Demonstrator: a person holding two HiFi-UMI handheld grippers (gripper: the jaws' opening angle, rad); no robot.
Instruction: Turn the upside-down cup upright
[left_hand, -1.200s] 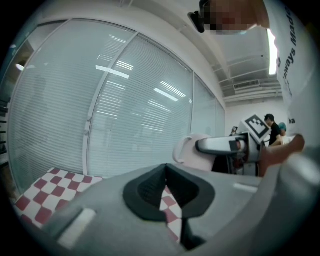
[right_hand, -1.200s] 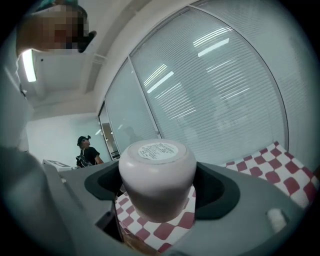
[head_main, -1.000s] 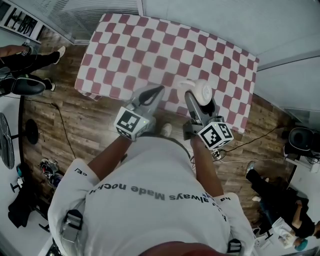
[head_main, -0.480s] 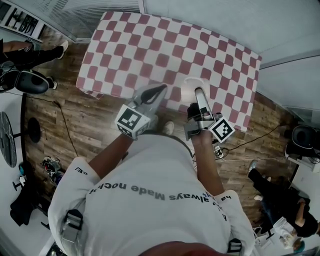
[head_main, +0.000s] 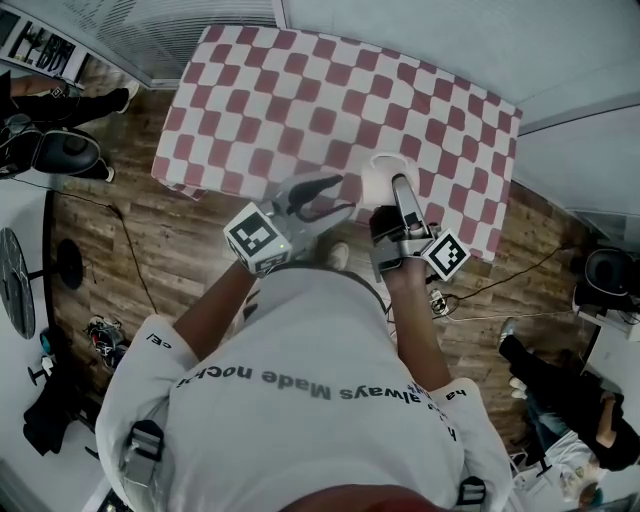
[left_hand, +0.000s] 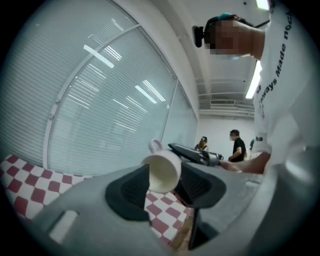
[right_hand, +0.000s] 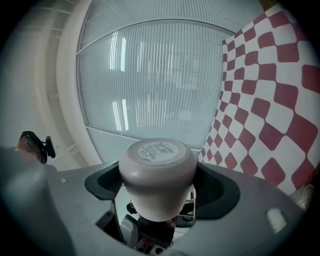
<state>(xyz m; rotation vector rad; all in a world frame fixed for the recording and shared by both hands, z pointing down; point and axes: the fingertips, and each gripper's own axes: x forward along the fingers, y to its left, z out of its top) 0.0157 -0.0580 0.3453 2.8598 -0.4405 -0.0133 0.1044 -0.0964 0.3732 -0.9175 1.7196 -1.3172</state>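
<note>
I've got the right gripper (head_main: 398, 186) jaws clamped on the cup (right_hand: 156, 172), held sideways above the tabletop's (head_main: 280, 90) near edge, free to roll upright. Left gripper (head_main: 336, 194) jaws just opened, empty, cup just beyond them — probably staged to steady it.

A table (head_main: 470, 215) covered by a red-and-white checked cloth (head_main: 300, 100) stretches ahead of the left gripper (head_main: 338, 193) and right gripper (head_main: 396, 185). Its near edge lies just under their tips. Behind them is a wood-plank floor (head_main: 170, 250).
</note>
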